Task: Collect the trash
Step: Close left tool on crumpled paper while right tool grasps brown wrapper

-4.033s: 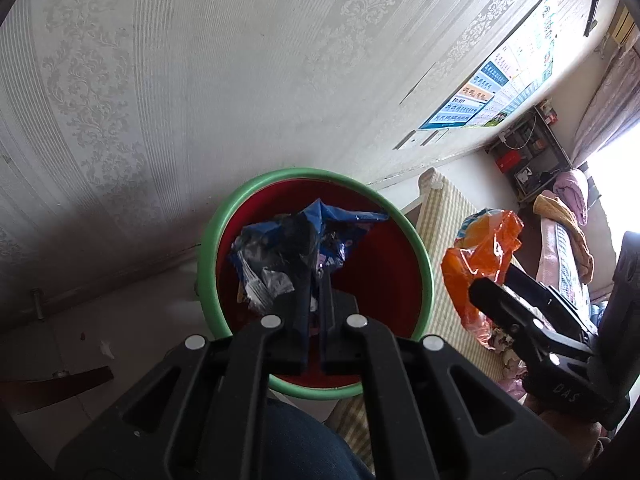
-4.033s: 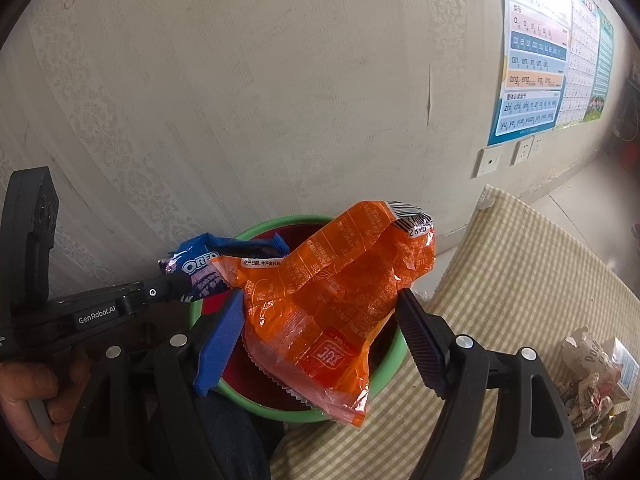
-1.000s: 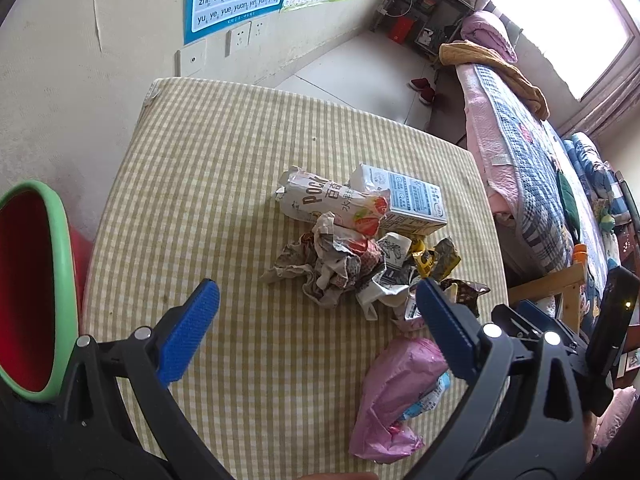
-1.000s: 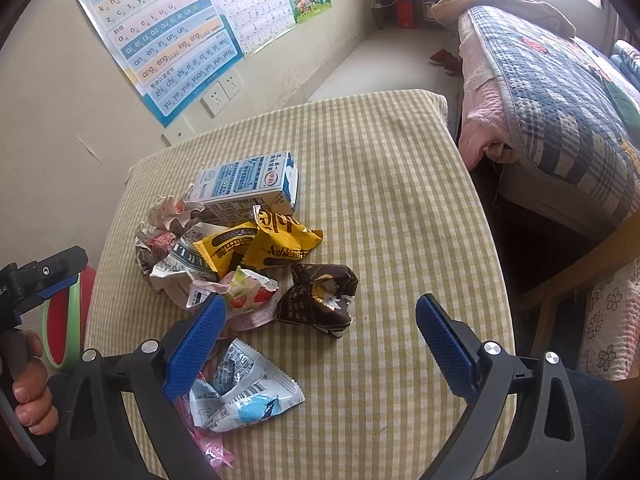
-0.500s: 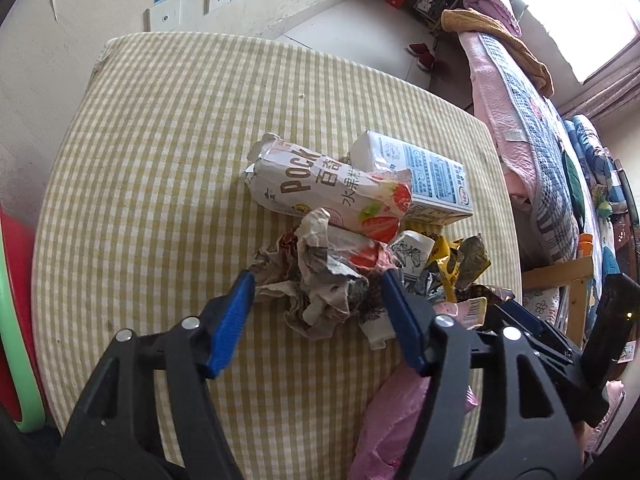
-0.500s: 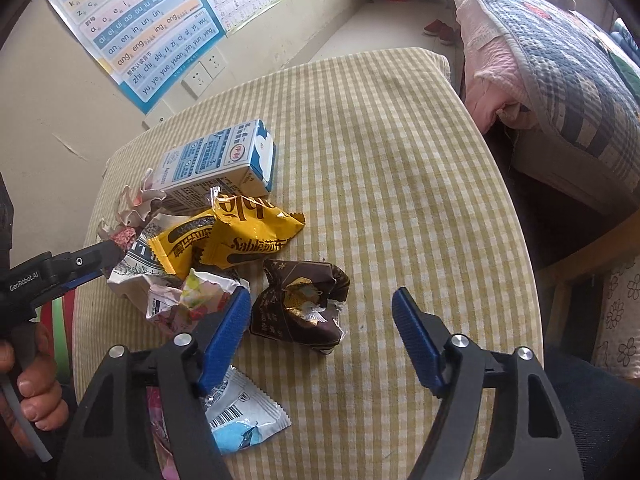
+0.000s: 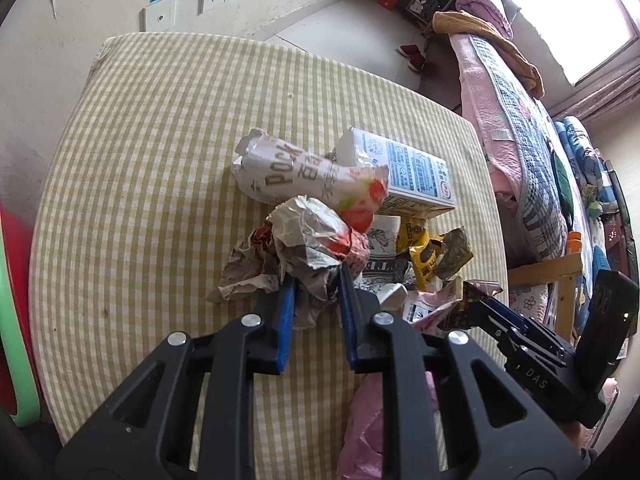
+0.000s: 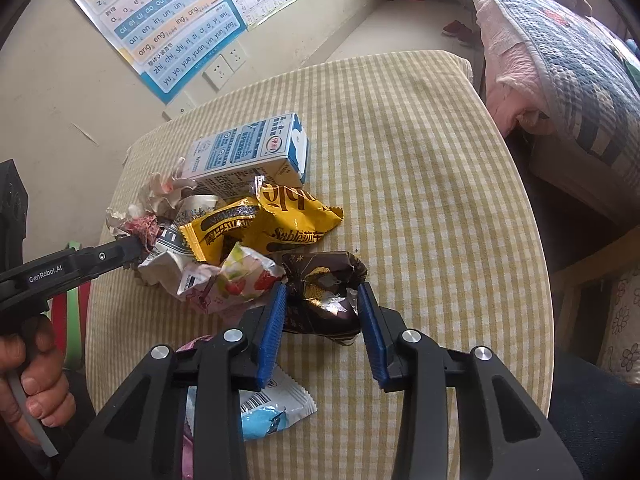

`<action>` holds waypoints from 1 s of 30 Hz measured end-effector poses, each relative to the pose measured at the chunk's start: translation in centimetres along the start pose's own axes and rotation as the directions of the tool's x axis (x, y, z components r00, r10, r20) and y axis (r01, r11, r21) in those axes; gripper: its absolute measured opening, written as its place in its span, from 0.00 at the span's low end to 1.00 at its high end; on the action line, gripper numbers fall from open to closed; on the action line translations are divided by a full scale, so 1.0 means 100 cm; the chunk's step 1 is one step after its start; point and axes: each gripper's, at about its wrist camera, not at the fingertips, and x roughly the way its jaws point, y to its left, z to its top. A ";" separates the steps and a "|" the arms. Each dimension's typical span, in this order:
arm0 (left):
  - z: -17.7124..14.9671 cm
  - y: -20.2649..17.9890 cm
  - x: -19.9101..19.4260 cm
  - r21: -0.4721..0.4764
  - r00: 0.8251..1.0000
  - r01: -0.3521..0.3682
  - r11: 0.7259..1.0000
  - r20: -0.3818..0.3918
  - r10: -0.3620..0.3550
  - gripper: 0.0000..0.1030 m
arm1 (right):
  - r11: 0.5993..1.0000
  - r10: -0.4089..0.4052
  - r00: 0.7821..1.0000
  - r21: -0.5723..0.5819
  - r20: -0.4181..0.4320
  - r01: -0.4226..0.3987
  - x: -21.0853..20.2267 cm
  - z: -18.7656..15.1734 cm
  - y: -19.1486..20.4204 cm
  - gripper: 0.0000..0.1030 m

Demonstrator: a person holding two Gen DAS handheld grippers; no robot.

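A heap of trash lies on the checked tablecloth (image 7: 160,140). My left gripper (image 7: 316,292) is closing on a crumpled paper wrapper (image 7: 312,236) at the heap's near left, and the paper fills the gap between its blue pads. My right gripper (image 8: 322,316) is closing around a dark brown foil wrapper (image 8: 324,292), whose sides touch both pads. Further back in the heap are a blue-and-white milk carton (image 8: 248,152), yellow snack wrappers (image 8: 280,224) and a white Pocky pack (image 7: 304,180).
The green-rimmed red bin (image 7: 12,320) stands off the table's left edge. A pink bag (image 7: 372,420) and a blue-white packet (image 8: 276,404) lie near the front edge. A bed (image 7: 520,120) runs along the right, and a wall with sockets stands behind.
Both grippers were wide open above the heap a second ago. Both have narrowed, the left dropping onto the crumpled paper and the right closing in on the brown wrapper.
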 end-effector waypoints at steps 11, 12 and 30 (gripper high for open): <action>-0.018 0.011 -0.038 -0.016 0.998 -0.023 1.000 0.056 0.024 0.19 | 1.000 -0.016 1.000 0.004 0.008 0.016 -0.012 -0.008 0.005 0.20; -0.020 0.012 -0.041 -0.022 0.998 -0.023 0.999 0.059 0.024 0.19 | 1.000 -0.010 1.000 0.014 0.006 0.010 -0.012 -0.010 0.003 0.20; -0.020 0.022 -0.033 -0.028 0.997 -0.066 0.997 0.032 0.067 0.19 | 0.994 0.025 0.998 0.111 -0.052 -0.019 0.024 -0.002 -0.017 0.47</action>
